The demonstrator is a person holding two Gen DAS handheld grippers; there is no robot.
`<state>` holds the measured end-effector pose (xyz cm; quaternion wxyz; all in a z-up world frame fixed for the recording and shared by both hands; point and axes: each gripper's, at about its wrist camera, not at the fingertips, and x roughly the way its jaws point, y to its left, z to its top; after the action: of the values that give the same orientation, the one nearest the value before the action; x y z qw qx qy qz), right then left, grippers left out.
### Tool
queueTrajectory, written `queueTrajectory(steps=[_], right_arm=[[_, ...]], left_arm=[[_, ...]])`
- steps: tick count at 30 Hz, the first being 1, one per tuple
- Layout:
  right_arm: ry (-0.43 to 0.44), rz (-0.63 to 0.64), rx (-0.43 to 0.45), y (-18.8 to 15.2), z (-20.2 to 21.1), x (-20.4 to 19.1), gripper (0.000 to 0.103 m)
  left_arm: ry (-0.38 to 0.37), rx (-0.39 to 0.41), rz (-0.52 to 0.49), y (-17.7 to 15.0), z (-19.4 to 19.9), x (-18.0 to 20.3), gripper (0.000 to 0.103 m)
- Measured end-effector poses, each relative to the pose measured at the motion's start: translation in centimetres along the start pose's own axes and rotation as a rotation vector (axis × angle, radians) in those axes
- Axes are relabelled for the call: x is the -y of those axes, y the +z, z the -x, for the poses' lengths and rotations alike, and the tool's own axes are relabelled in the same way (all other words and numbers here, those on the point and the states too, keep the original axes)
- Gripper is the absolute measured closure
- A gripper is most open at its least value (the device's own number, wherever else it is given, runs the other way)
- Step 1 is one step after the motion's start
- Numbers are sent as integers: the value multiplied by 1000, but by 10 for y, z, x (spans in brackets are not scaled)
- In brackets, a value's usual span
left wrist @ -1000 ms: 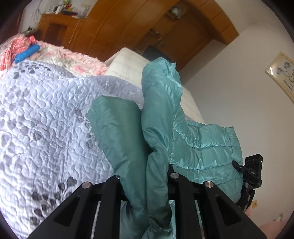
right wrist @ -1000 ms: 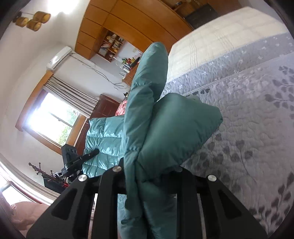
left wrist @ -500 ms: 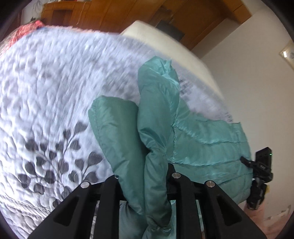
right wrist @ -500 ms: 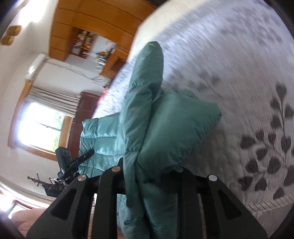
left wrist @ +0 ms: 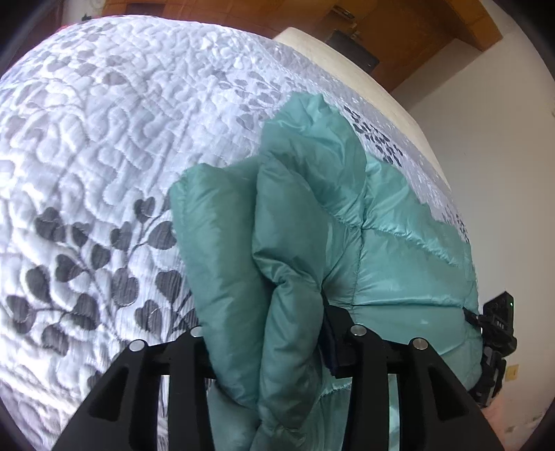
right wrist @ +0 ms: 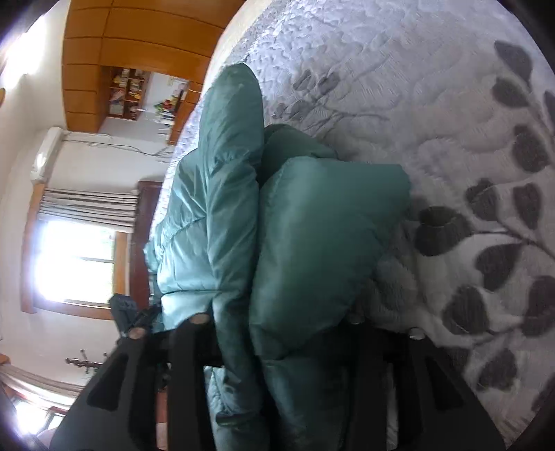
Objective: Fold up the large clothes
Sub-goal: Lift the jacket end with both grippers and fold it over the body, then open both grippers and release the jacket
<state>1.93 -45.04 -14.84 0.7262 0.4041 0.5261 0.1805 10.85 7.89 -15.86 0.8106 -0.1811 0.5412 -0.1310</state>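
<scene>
A teal quilted puffer jacket (left wrist: 312,222) is stretched between my two grippers, just above a white bedspread with grey leaf print (left wrist: 104,138). My left gripper (left wrist: 274,333) is shut on a bunched edge of the jacket, whose fabric bulges up between the fingers. My right gripper (right wrist: 277,322) is shut on the jacket's other edge (right wrist: 312,225). The right gripper also shows at the far right of the left wrist view (left wrist: 499,322), and the left gripper at the left of the right wrist view (right wrist: 133,312).
The bedspread (right wrist: 451,138) fills most of both views. Wooden wardrobes (left wrist: 399,31) and a white wall (left wrist: 492,138) stand beyond the bed. A bright window (right wrist: 76,256) with a curtain, shelves and an air conditioner (right wrist: 47,152) show in the right wrist view.
Both grippers have tipped down and moved toward the bedspread with the jacket in them. The bed now fills the views and the room behind has slid out of sight.
</scene>
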Motion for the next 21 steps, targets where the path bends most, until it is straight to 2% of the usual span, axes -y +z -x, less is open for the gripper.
queueTrajectory(steps=[4, 8, 11, 15, 18, 21], right_arm=[[-175, 86, 47, -12, 32, -30, 54], [-324, 203, 113, -32, 67, -72, 54], [-316, 296, 109, -52, 74, -103, 55], [-317, 360, 53, -75, 58, -131, 55], [-329, 377, 19, -82, 44, -128, 56], [-356, 336, -20, -83, 28, -104, 57]], left_arm=[[45, 41, 28, -3, 33, -1, 55], [136, 134, 22, -6, 77, 2, 55], [187, 183, -47, -14, 102, 24, 55], [152, 163, -135, -32, 99, 62, 55], [145, 117, -181, -48, 79, 78, 55], [167, 65, -197, -60, 56, 79, 55]])
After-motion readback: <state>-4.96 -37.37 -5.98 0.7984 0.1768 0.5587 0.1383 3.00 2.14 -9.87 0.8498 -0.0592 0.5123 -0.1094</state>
